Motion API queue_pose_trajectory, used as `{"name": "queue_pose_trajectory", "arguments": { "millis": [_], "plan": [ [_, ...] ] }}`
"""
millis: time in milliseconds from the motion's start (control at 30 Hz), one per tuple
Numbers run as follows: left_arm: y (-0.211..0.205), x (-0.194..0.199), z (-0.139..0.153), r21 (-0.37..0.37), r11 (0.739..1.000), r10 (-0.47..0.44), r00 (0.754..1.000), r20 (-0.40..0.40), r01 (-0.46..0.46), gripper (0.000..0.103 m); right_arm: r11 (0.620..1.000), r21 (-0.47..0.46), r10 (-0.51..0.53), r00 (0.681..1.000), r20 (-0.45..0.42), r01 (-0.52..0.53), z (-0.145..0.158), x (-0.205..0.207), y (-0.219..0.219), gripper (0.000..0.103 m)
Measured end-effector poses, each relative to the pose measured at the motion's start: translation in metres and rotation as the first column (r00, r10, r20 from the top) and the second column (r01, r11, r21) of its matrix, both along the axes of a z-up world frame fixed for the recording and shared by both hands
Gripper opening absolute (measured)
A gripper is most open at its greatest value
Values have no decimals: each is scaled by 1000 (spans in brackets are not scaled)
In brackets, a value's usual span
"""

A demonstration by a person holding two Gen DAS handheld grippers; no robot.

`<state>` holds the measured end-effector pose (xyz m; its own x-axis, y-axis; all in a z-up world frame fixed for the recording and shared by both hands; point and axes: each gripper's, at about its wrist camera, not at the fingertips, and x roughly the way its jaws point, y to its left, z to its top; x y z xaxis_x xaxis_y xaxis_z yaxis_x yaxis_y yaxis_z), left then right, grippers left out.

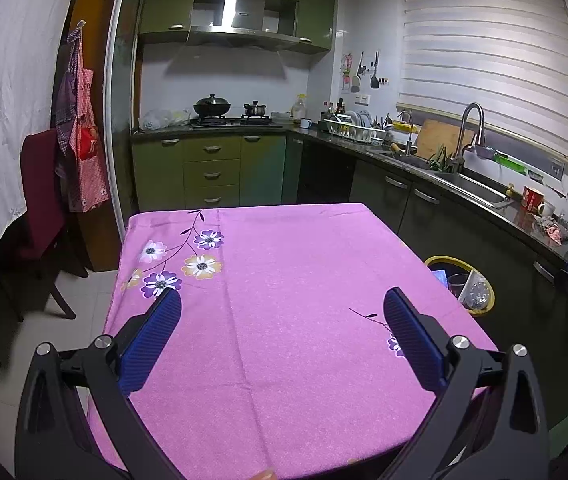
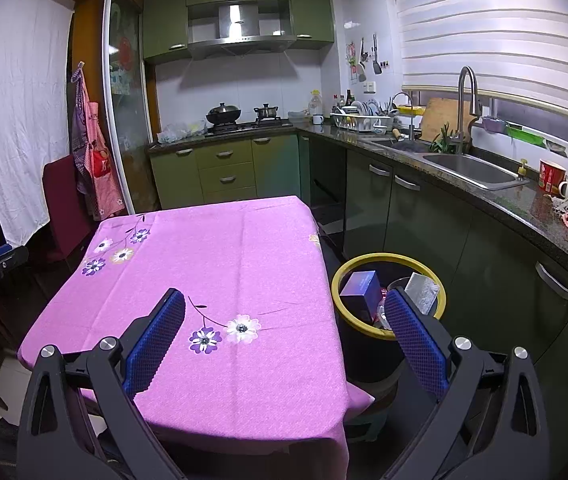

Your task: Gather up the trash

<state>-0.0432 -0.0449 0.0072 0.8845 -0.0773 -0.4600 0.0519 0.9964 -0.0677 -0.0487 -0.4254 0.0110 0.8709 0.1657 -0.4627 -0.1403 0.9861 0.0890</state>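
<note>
Above the bench (image 1: 284, 320), left gripper (image 1: 282, 302) and right gripper (image 2: 285, 304) both hung released, jaws wide, nothing held. Pink cloth (image 2: 224, 260) was bare. Trash sat in the yellow-rimmed bin (image 2: 363, 262) just beside the bench's right edge: blue box (image 2: 357, 286), silver wrapper (image 2: 423, 290), clear cup (image 1: 457, 284).

Your bench (image 1: 284, 320) wore a pink cloth with purple, white and yellow flowers. The bin (image 2: 363, 264) had a yellow rim, your tool pads (image 1: 152, 340) were blue, the cupboards (image 1: 212, 168) green.
</note>
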Motion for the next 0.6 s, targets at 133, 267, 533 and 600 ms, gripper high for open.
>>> {"name": "queue_pose_trajectory", "arguments": {
  "millis": [133,267,533,600],
  "plan": [
    [0,1,0,-1,1000,-1,1000,-2,1,96,1000,0,1,1000,-2,-1,0,0,0,98],
    [0,1,-2,2,1000,-3,1000,-4,3,96,1000,1,2,1000,-5,-2,-1,-1,0,98],
    [-1,1,-2,4,1000,-4,1000,-6,4,96,1000,1,1,1000,-7,-1,0,2,1,98],
    [-1,0,-2,5,1000,-5,1000,-5,5,96,1000,2,1,1000,-7,-1,0,2,1,98]
  ]
}}
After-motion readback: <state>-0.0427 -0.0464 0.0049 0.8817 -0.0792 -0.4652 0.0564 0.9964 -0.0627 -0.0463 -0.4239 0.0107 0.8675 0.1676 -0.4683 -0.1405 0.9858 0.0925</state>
